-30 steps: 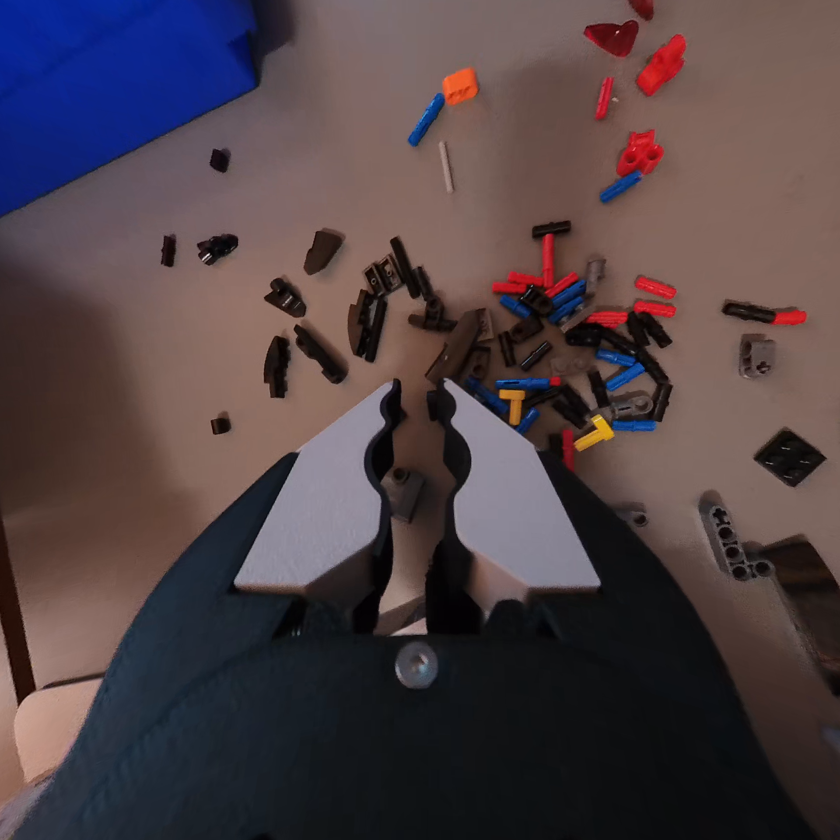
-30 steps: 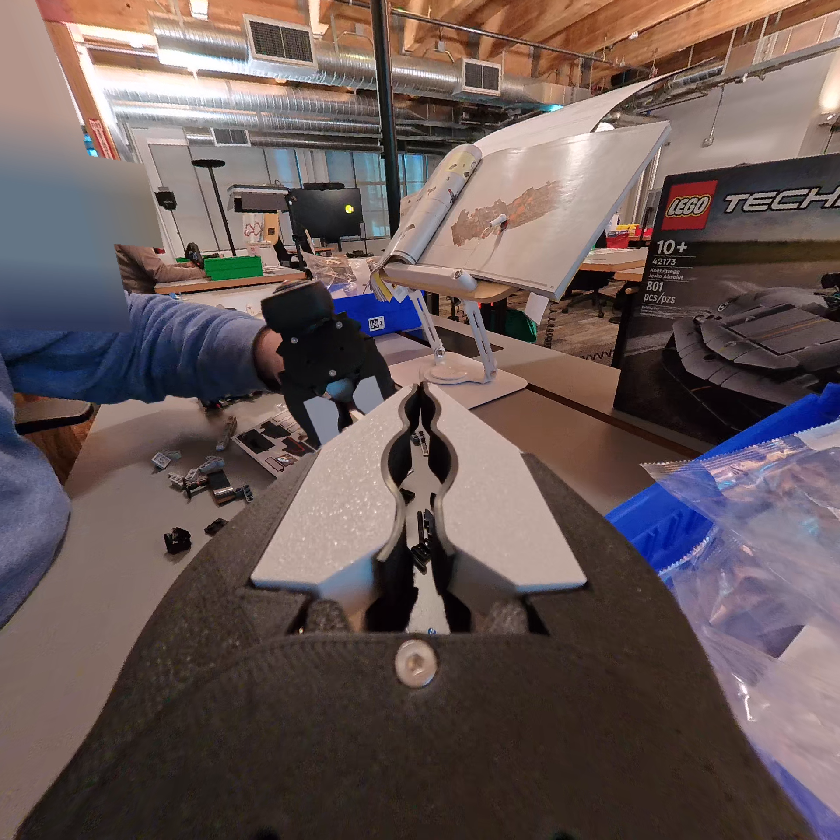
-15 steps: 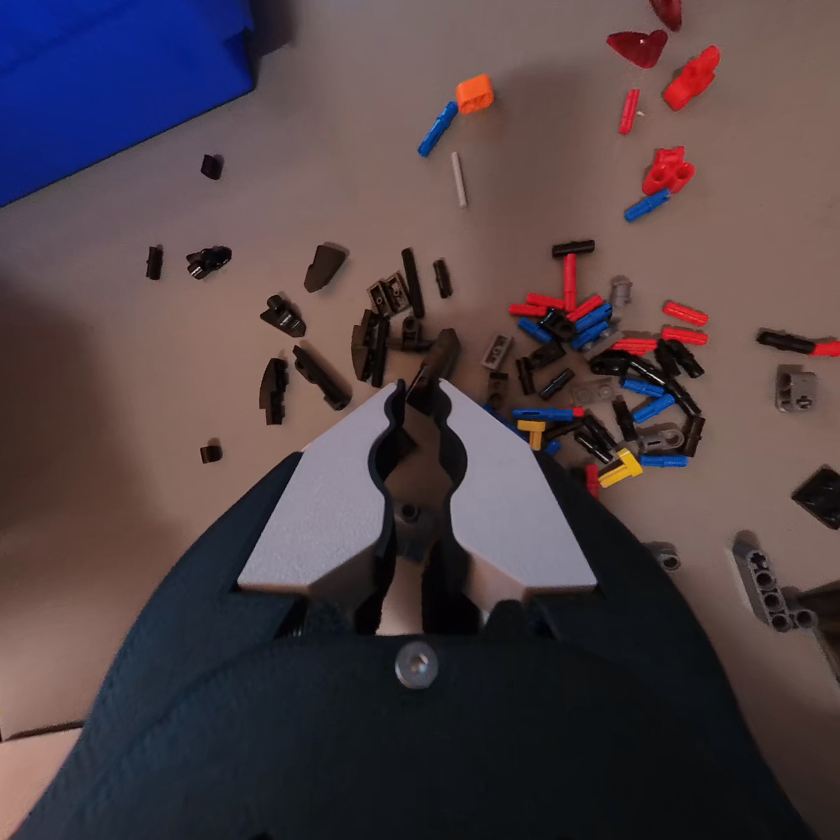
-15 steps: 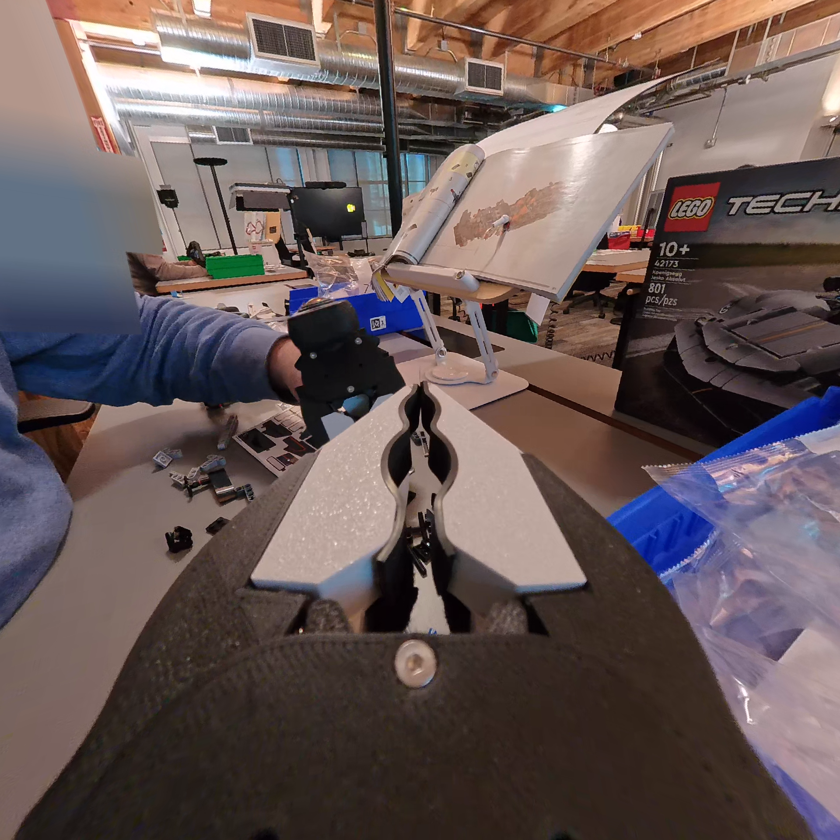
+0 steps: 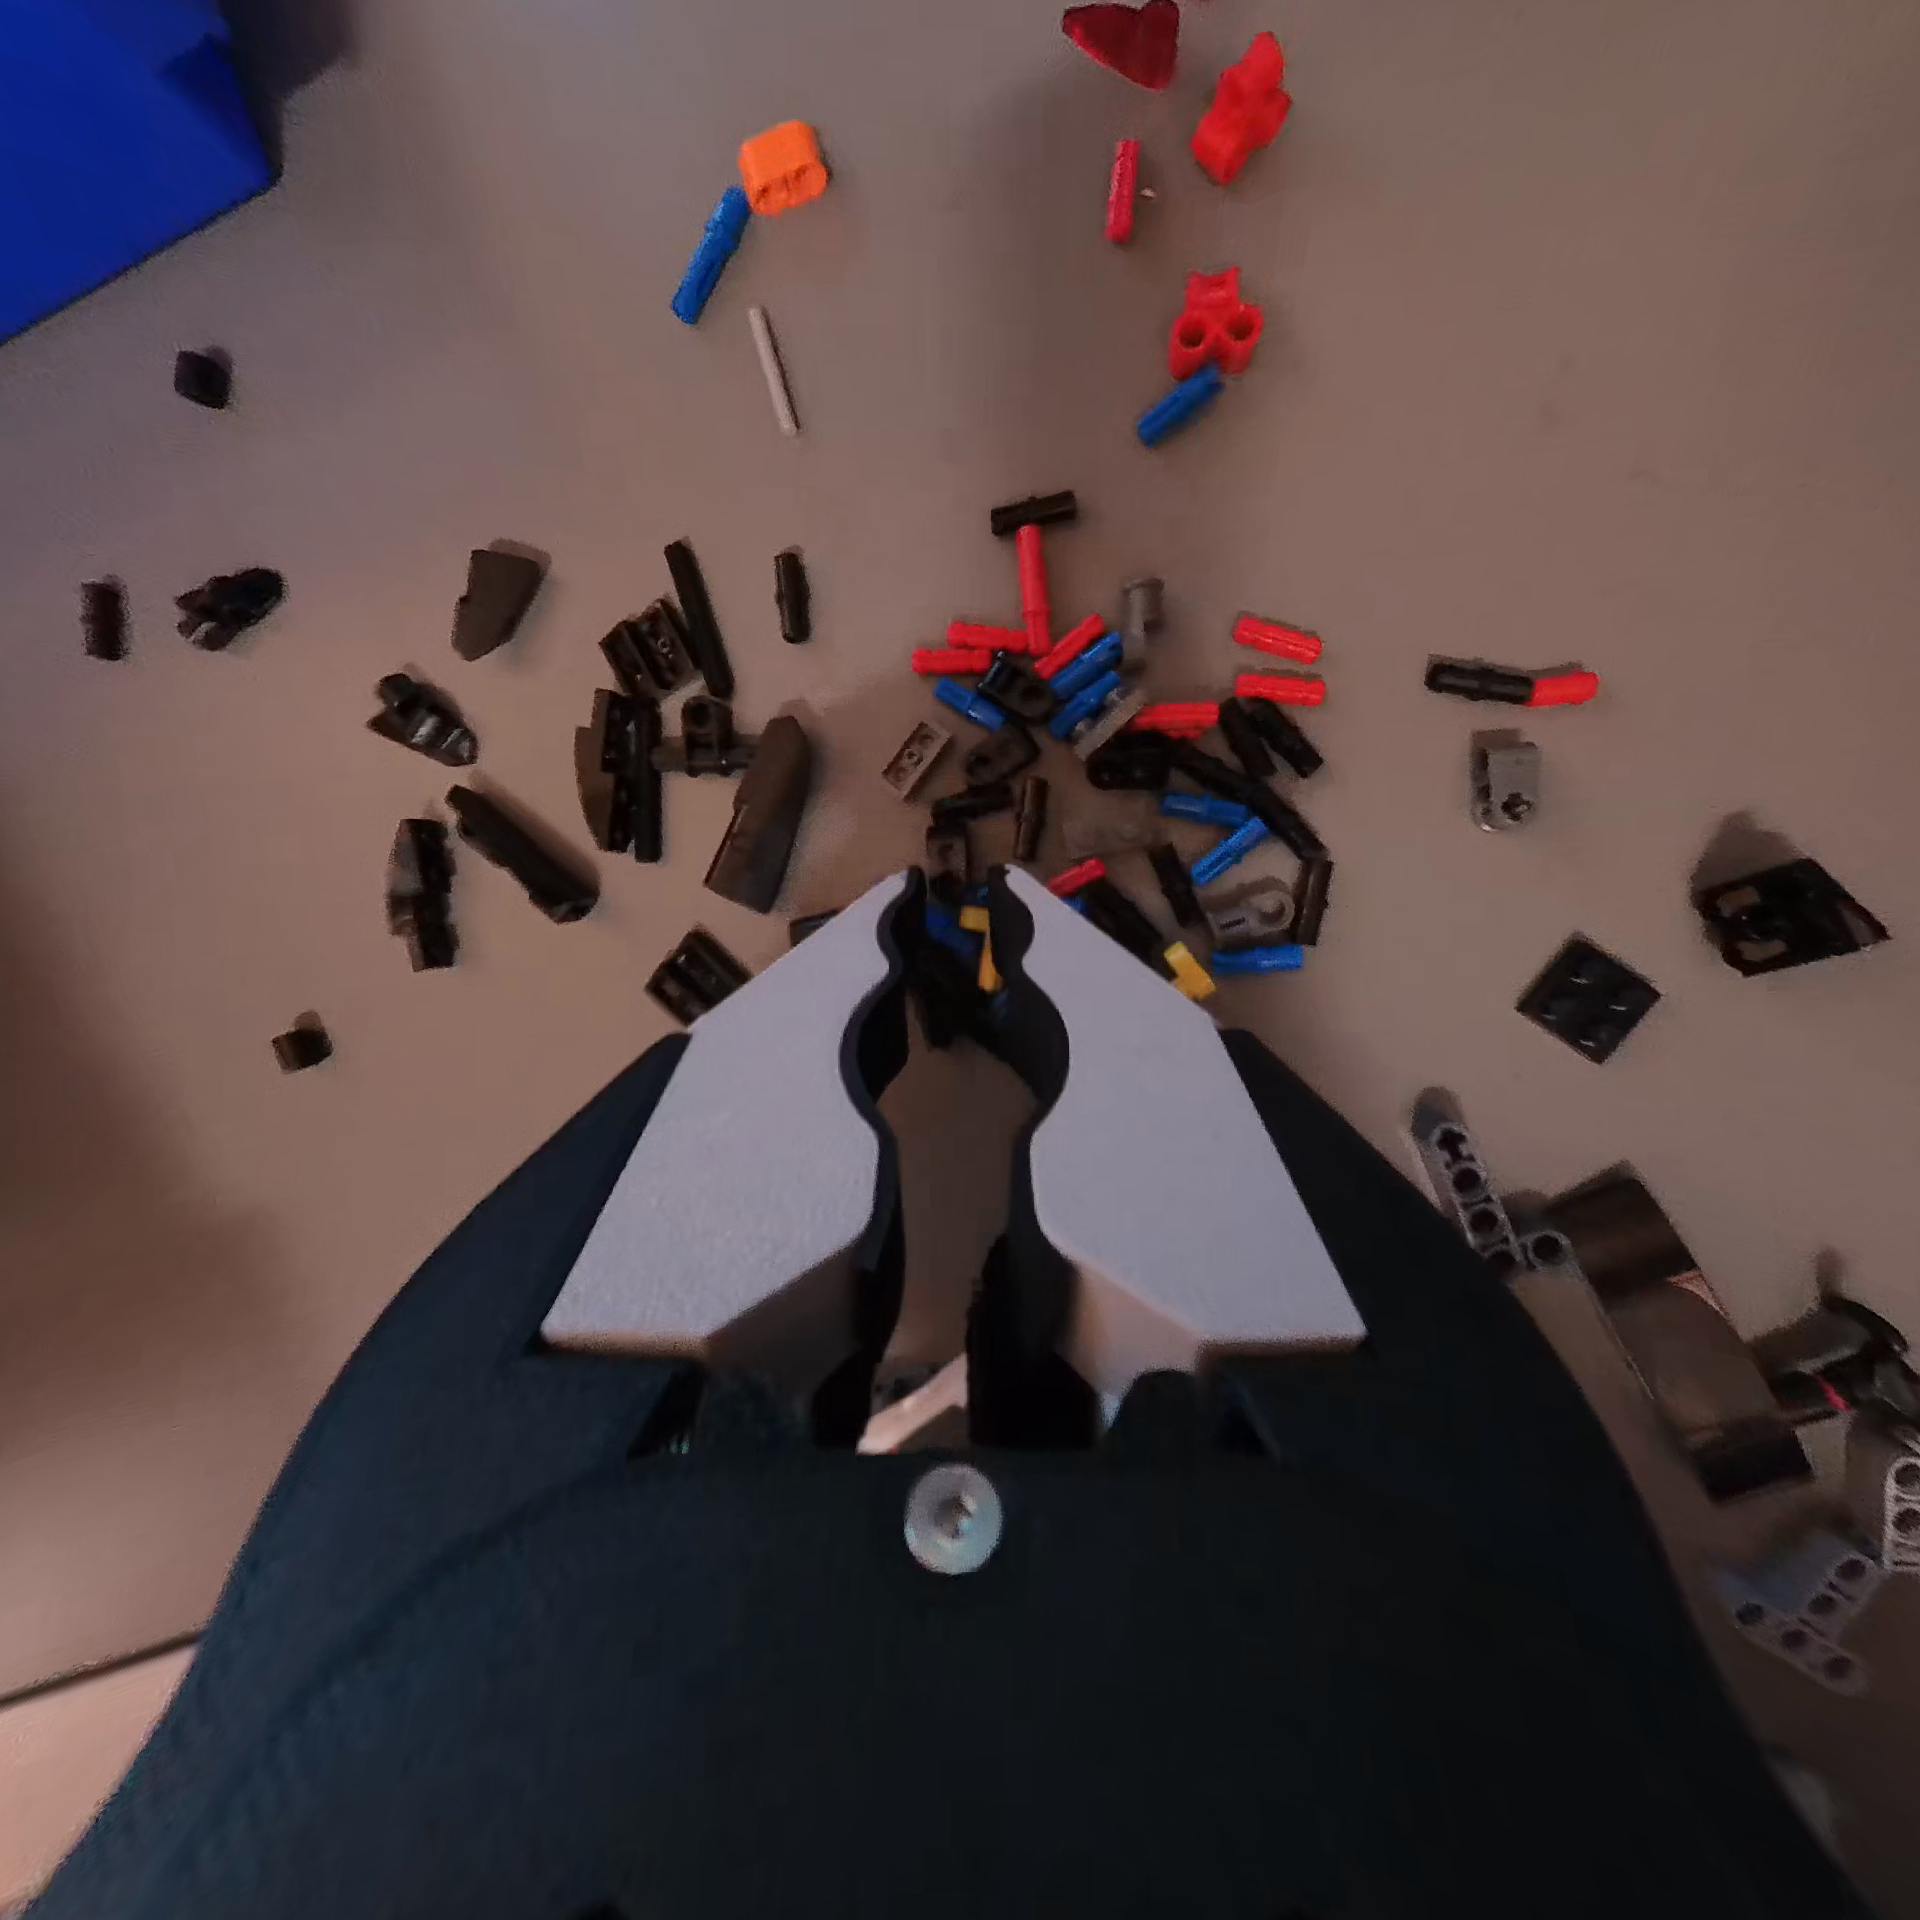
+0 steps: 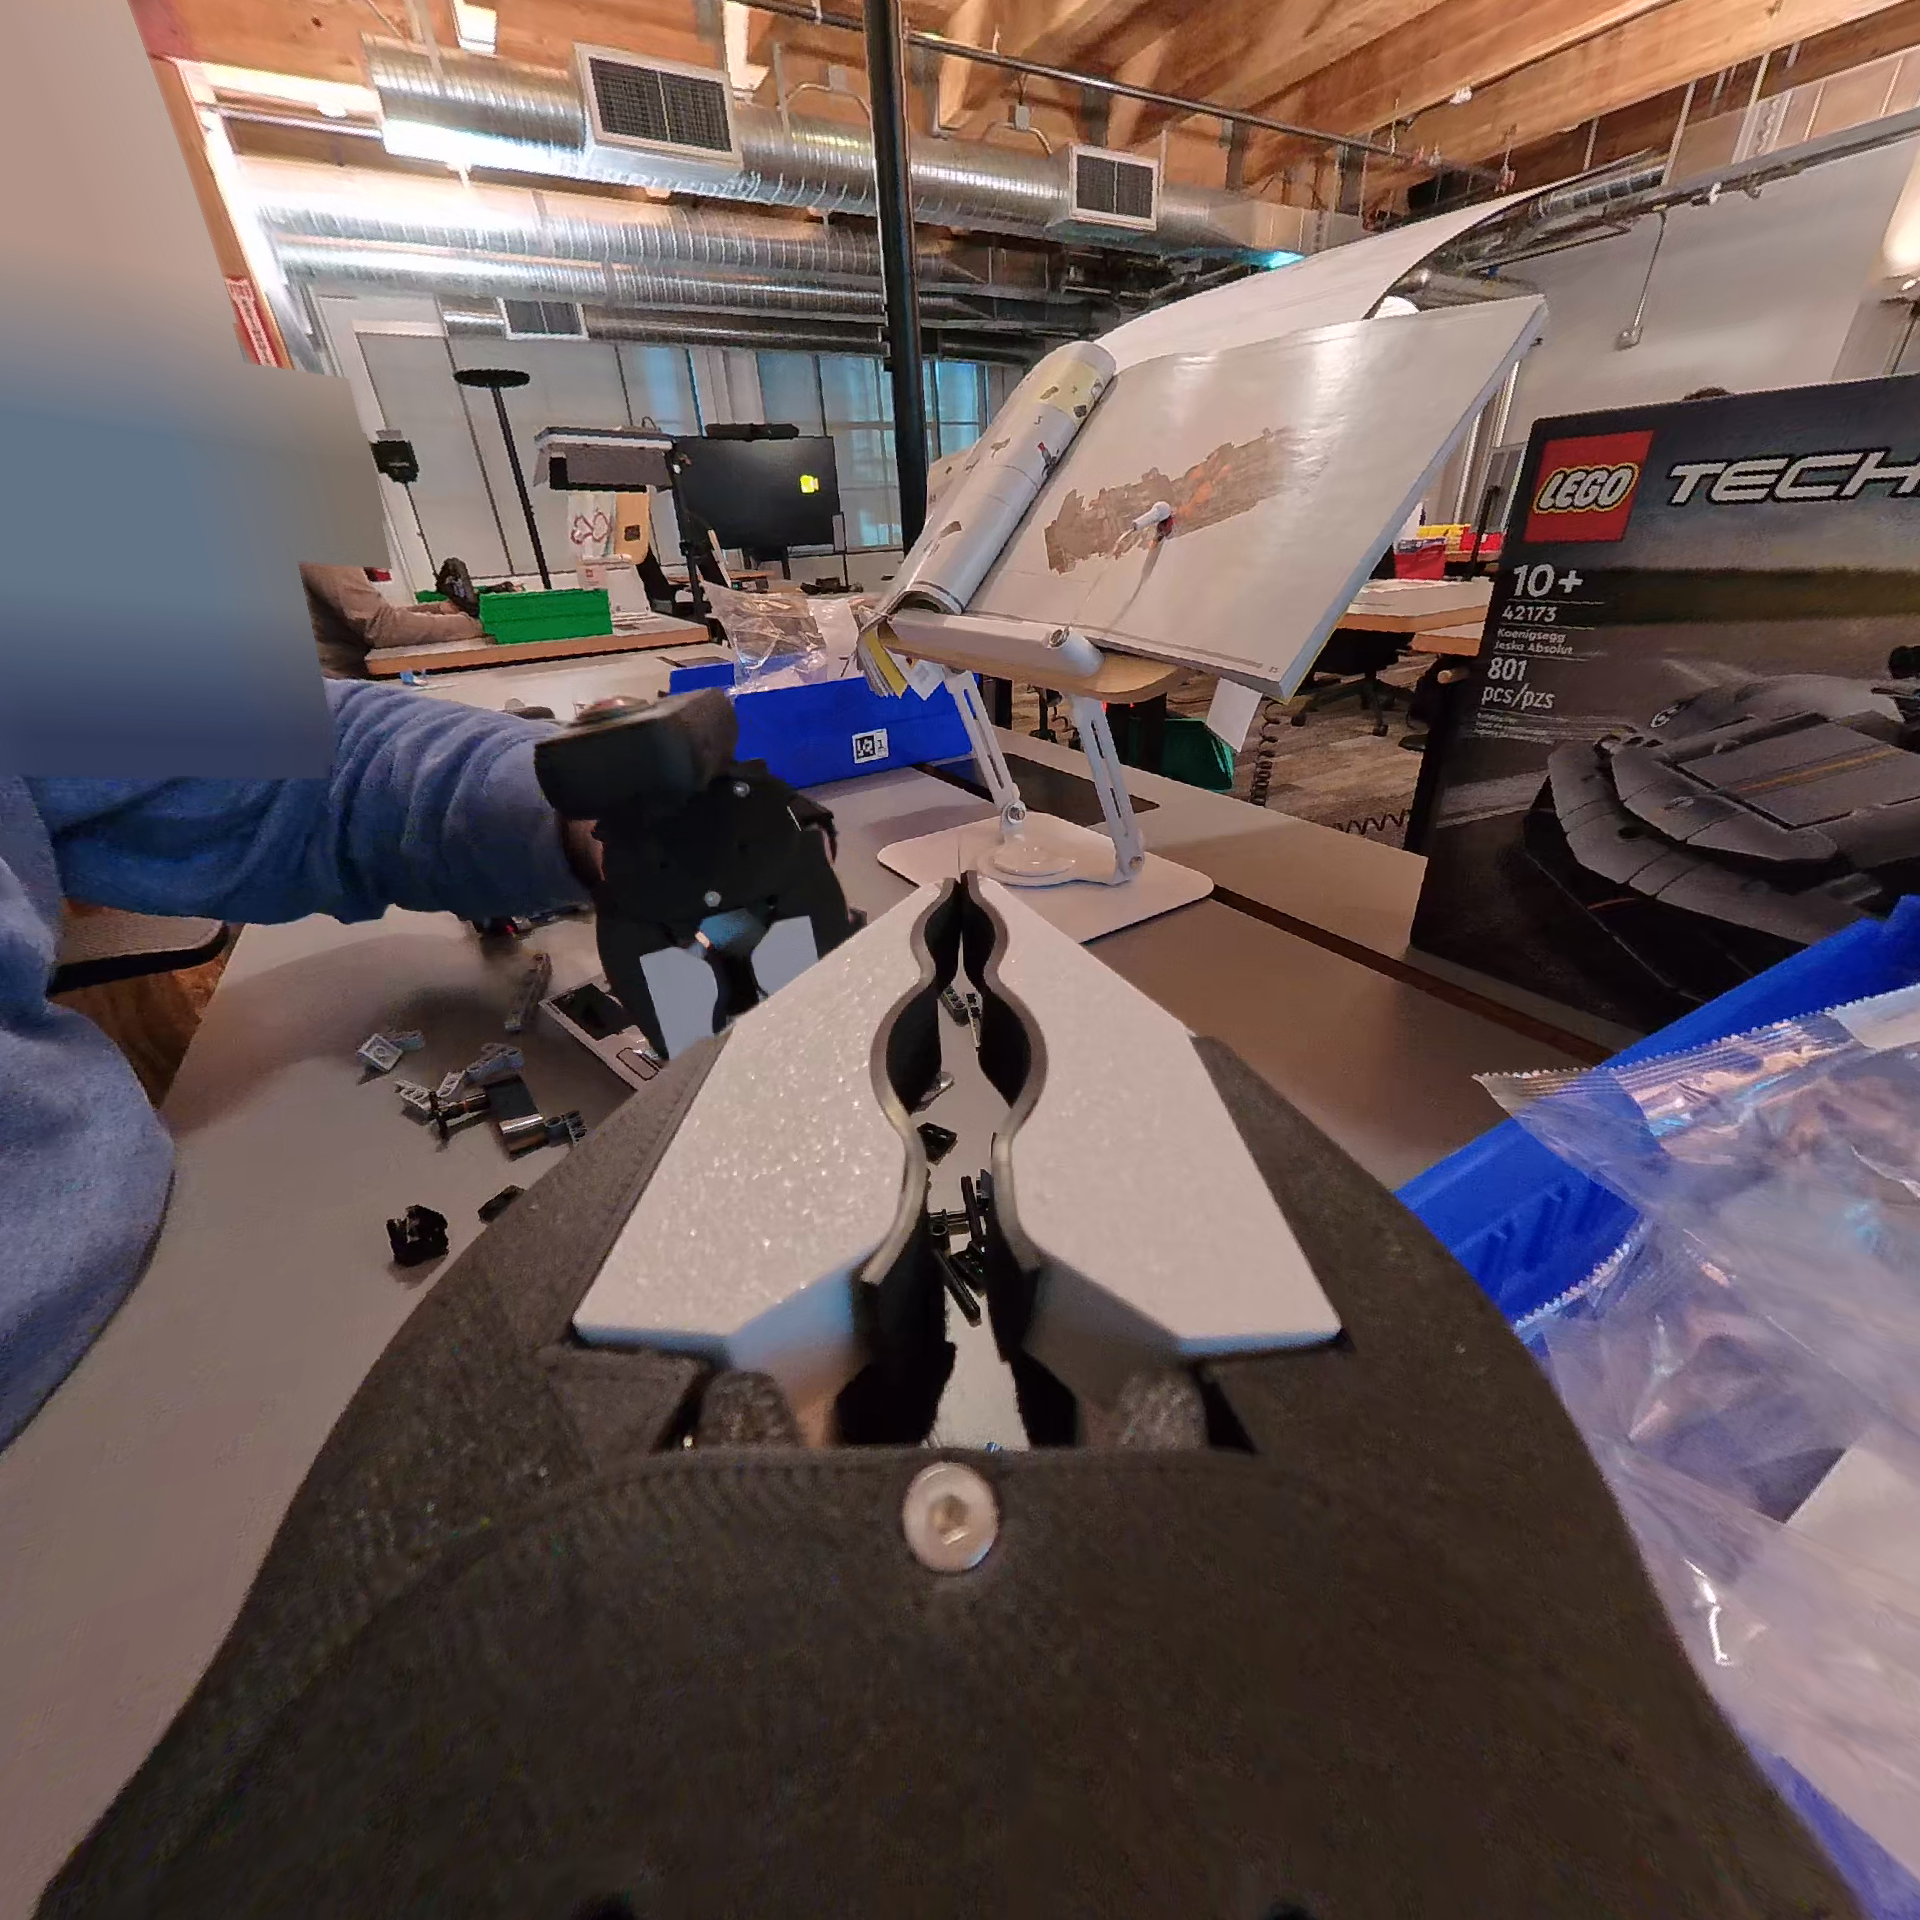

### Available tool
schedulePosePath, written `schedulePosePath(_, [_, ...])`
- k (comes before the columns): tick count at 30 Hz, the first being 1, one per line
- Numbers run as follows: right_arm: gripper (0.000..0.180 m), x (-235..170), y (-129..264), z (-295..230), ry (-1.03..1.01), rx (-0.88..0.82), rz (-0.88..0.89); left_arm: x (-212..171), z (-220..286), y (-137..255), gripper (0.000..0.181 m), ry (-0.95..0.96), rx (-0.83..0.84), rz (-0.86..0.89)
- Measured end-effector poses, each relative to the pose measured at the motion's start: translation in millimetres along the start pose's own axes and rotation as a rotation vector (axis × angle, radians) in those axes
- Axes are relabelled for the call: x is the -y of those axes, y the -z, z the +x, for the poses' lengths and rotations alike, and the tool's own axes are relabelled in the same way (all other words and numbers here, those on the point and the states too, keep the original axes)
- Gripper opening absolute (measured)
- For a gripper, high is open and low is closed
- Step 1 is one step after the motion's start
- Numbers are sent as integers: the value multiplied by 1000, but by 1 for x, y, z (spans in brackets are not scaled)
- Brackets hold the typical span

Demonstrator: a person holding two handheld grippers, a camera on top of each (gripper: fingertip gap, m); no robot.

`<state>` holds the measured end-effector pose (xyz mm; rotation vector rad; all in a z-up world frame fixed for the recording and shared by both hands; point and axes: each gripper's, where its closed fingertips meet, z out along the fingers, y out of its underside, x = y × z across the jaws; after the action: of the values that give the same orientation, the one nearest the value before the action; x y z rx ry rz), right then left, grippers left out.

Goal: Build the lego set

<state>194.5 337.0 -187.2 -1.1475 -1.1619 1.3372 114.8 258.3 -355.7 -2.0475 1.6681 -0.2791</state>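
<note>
Loose Lego pieces lie on the beige table (image 5: 1558, 312): a heap of blue, red and black pins (image 5: 1122, 748), and black curved pieces (image 5: 623, 769) to its left. My left gripper (image 5: 956, 883) hovers over the near edge of the heap, jaws a narrow gap apart and holding nothing. A yellow piece (image 5: 977, 940) and blue pins show on the table between its fingers. It also shows in the right wrist view (image 6: 717, 966), held by a hand in a blue sleeve (image 6: 364, 810). My right gripper (image 6: 961, 883) is shut and empty, raised above the table.
A blue bin (image 5: 104, 156) stands far left. A partly built grey and black assembly (image 5: 1662, 1330) lies near right. An instruction book on a stand (image 6: 1195, 520), the set's box (image 6: 1683, 707) and a blue bin of plastic bags (image 6: 1714, 1247) stand on the right. About 20 cm separates my left fingertips from my right.
My left gripper has moved right, from the black curved pieces onto the heap of pins. A dark wedge that was at its tips now lies to its left. The right gripper has held still.
</note>
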Motion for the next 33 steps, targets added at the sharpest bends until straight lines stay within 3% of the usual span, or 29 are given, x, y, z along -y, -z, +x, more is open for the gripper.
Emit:
schedulePosePath(6, [0, 0, -1, -1, -1, 5, -1, -15, -20, 30, 11, 60, 139, 11])
schedulePosePath(12, [0, -2, -1, 0, -2, -1, -4, -16, -35, 19, 11, 68, 179, 18])
schedulePosePath(22, [0, -2, 0, 0, -3, 1, -5, -2, -44, -11, 14, 17, 130, 10])
schedulePosePath(33, [0, -1, 0, 1, -3, -1, -3, 11, -30, -13, 9, 17, 106, 58])
